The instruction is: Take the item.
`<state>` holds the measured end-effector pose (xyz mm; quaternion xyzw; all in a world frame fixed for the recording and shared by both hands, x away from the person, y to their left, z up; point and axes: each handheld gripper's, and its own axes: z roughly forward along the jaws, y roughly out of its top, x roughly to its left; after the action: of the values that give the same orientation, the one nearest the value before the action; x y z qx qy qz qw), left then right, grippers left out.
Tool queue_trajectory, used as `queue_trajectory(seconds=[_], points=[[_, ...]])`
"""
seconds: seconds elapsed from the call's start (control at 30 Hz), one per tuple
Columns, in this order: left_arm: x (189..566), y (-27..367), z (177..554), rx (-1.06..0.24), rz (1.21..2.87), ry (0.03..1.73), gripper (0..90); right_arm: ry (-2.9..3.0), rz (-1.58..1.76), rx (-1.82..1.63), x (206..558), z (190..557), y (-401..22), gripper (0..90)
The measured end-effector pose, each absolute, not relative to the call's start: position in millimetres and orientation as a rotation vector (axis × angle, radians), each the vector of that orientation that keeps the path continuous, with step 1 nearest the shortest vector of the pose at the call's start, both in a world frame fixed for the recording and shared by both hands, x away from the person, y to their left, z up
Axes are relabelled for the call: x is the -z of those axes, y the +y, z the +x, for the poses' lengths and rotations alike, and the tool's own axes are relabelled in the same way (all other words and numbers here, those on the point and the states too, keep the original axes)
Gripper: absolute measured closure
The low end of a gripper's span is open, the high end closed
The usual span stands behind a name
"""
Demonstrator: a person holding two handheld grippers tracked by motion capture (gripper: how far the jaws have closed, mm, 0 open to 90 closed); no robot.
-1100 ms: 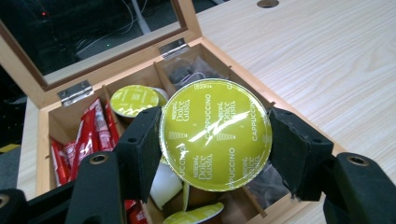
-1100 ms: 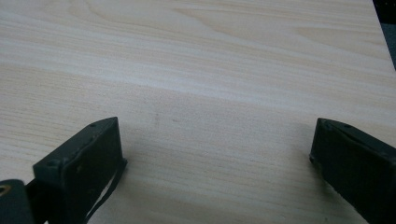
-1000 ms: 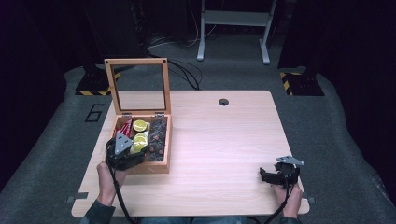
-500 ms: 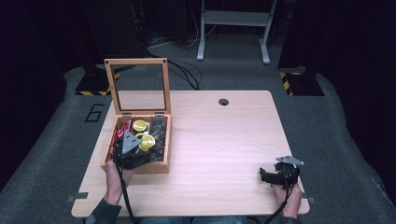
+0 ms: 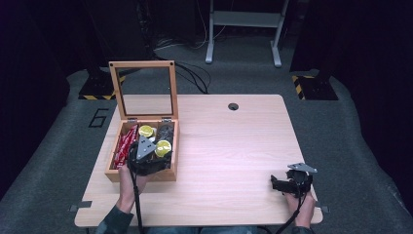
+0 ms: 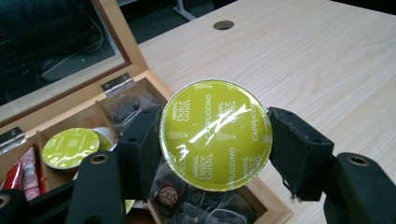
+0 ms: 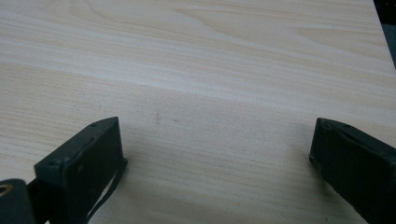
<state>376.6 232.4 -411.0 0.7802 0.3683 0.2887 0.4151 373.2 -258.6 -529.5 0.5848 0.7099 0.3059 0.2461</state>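
My left gripper (image 6: pixel 215 140) is shut on a yellow-green coffee capsule (image 6: pixel 215 134) with a shiny lid, held above the right side of the open wooden box (image 6: pixel 268 205). From above, that left gripper (image 5: pixel 160 152) hovers over the box (image 5: pixel 113 174) with the capsule (image 5: pixel 163 147) in it. A second yellow-green capsule (image 6: pixel 71 147) lies inside the box, also seen from above (image 5: pixel 145 130). My right gripper (image 7: pixel 217 154) stands open over bare wood with nothing between its fingers, near the table's front right corner (image 5: pixel 278 183).
The box's glass lid (image 5: pixel 144 90) stands upright at the back. Red sachets (image 5: pixel 124 144) fill its left compartment and dark tea bags (image 6: pixel 196 205) its right one. A cable hole (image 5: pixel 233 106) sits at the table's far side.
My left gripper has moved right and slightly up over the box with the capsule in it. The right gripper has stayed where it was.
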Motion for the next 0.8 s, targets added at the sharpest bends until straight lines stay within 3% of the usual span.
queue_trajectory(seconds=[0.8], points=[[417,202,387,-0.654,1.988,0.874,37.9,1.937,1.595,-0.835,529,373,-259,2.0]])
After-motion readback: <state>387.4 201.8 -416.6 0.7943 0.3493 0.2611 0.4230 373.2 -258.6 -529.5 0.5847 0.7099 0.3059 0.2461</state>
